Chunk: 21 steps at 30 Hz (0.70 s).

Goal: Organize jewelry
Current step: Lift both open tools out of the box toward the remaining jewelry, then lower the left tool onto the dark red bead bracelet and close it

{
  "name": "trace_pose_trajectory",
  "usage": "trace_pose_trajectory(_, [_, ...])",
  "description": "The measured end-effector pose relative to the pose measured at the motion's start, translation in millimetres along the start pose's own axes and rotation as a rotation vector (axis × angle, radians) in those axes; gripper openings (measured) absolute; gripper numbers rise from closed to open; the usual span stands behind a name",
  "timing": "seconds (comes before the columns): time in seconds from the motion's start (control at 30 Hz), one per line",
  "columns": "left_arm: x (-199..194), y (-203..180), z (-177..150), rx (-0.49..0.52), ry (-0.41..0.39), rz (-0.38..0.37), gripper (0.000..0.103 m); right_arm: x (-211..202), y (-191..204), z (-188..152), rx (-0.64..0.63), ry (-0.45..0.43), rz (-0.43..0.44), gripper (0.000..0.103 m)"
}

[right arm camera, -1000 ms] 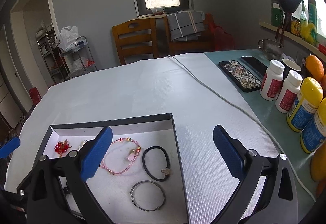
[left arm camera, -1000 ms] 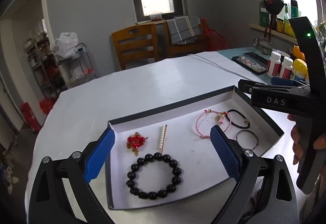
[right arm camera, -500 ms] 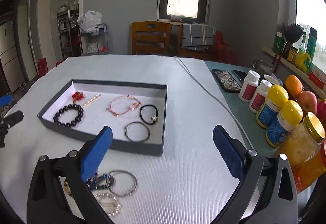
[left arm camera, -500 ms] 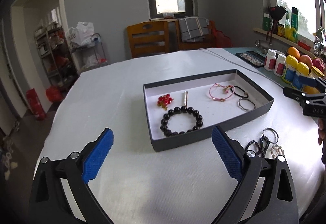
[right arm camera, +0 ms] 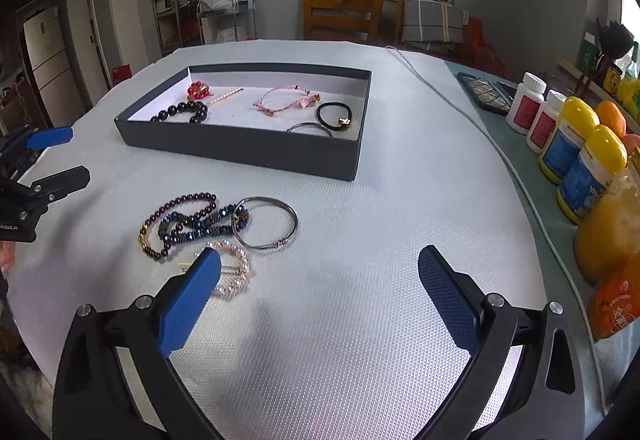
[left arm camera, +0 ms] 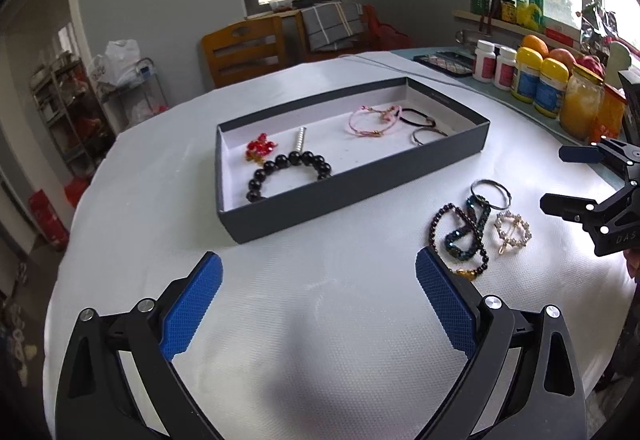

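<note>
A dark grey box (left arm camera: 352,186) (right arm camera: 248,150) on the white table holds a black bead bracelet (left arm camera: 288,168), a red charm (left arm camera: 260,150), a pearl bar (left arm camera: 299,139), a pink cord bracelet (left arm camera: 372,120), a black hair tie (right arm camera: 335,115) and a thin metal ring (left arm camera: 428,133). Loose on the table near the box lie a dark purple bead bracelet (right arm camera: 176,224), a blue bead strand (right arm camera: 200,226), a silver bangle (right arm camera: 266,222) and a pearl clip (right arm camera: 232,268). My left gripper (left arm camera: 318,300) is open and empty. My right gripper (right arm camera: 320,300) is open and empty, near the loose pile.
Pill bottles (right arm camera: 536,112), yellow bottles (right arm camera: 576,148), a juice jar (right arm camera: 612,228) and fruit line the right side. A phone (right arm camera: 484,98) and a grey cable (right arm camera: 460,108) lie beyond the box. Wooden chairs (right arm camera: 340,14) stand at the far edge.
Both grippers have pulled back from over the box toward the near table edge. The loose jewelry pile has come into view. Both stay open.
</note>
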State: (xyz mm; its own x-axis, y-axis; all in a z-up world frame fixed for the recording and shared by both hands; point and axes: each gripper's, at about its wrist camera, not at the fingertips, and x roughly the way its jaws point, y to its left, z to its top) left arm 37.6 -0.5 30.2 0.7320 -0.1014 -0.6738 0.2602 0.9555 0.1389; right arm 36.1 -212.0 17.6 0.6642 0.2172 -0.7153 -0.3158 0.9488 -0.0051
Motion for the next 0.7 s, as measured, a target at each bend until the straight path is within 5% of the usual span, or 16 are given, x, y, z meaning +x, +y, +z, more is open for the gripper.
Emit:
trace_pose_trajectory(0.4, [18.2, -42.6, -3.8, 0.068, 0.056, -0.126, 0.099, 4.9, 10.5, -10.3, -0.029, 0.027, 0.040, 0.097])
trace_pose_trajectory(0.7, [28.5, -58.8, -2.9, 0.086, 0.091, -0.179, 0.084, 9.1, 4.2, -10.6, 0.028, 0.050, 0.092, 0.097])
